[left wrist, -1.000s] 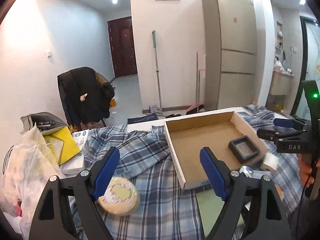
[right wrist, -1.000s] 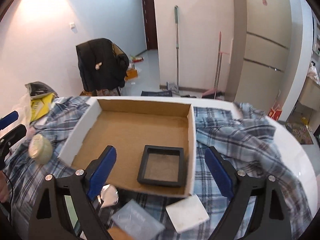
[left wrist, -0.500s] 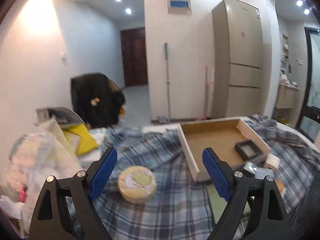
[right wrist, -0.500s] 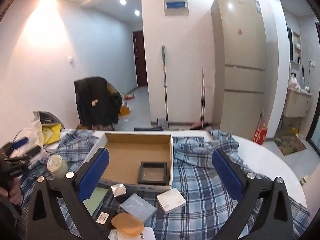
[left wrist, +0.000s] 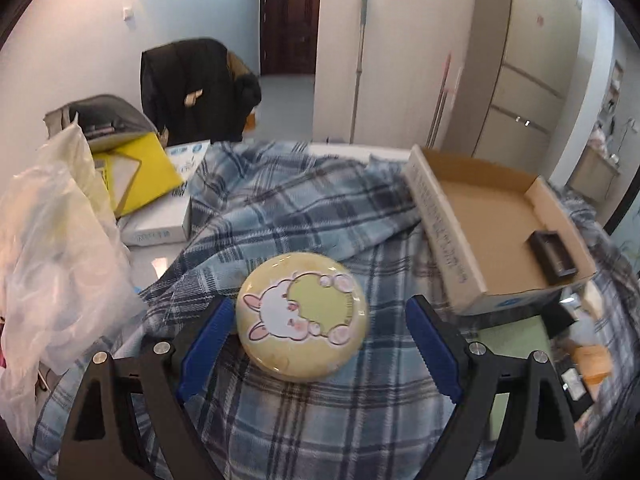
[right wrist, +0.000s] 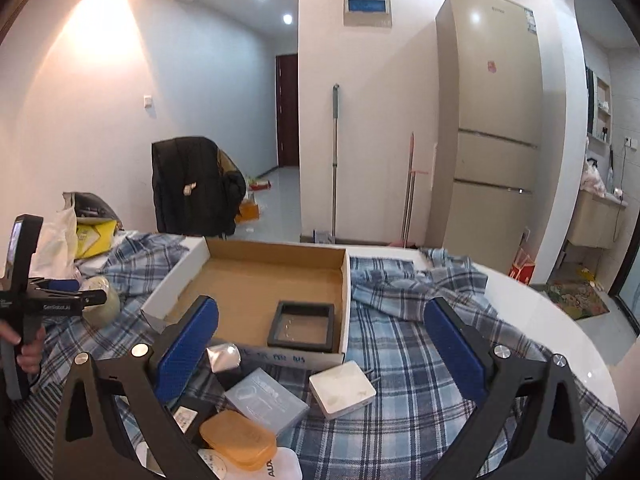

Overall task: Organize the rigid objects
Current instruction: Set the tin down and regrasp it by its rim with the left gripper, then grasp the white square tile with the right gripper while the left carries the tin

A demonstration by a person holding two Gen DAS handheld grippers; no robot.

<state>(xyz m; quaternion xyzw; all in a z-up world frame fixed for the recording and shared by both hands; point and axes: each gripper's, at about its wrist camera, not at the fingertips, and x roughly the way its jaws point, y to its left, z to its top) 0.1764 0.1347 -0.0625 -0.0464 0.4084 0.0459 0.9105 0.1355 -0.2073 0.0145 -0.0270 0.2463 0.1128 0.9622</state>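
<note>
A round yellow tin [left wrist: 302,316] with a rabbit picture lies on the plaid cloth, between the fingers of my left gripper [left wrist: 320,344]. The jaws stand wide and a gap shows on each side of the tin. To its right is a shallow cardboard box [left wrist: 480,216] holding a black square frame [left wrist: 554,256]. My right gripper [right wrist: 320,352] hovers open and empty in front of that box [right wrist: 256,276] and frame [right wrist: 302,326]. Below it lie a white square box [right wrist: 342,388], a clear grey case [right wrist: 266,400], an orange case [right wrist: 238,440] and a foil piece [right wrist: 224,356]. At far left, the left gripper [right wrist: 76,296] half hides the tin [right wrist: 102,304].
A plastic bag [left wrist: 52,240], a yellow folder [left wrist: 140,168] and a flat white box [left wrist: 160,224] crowd the table's left side. The round white table edge [right wrist: 560,320] curves off at the right. Behind stand a chair with a black coat [left wrist: 192,88] and a fridge [right wrist: 492,140].
My left gripper has dropped and tilted down onto the tin, which now sits between its fingers. My right gripper has drawn back from the box with its jaws wider.
</note>
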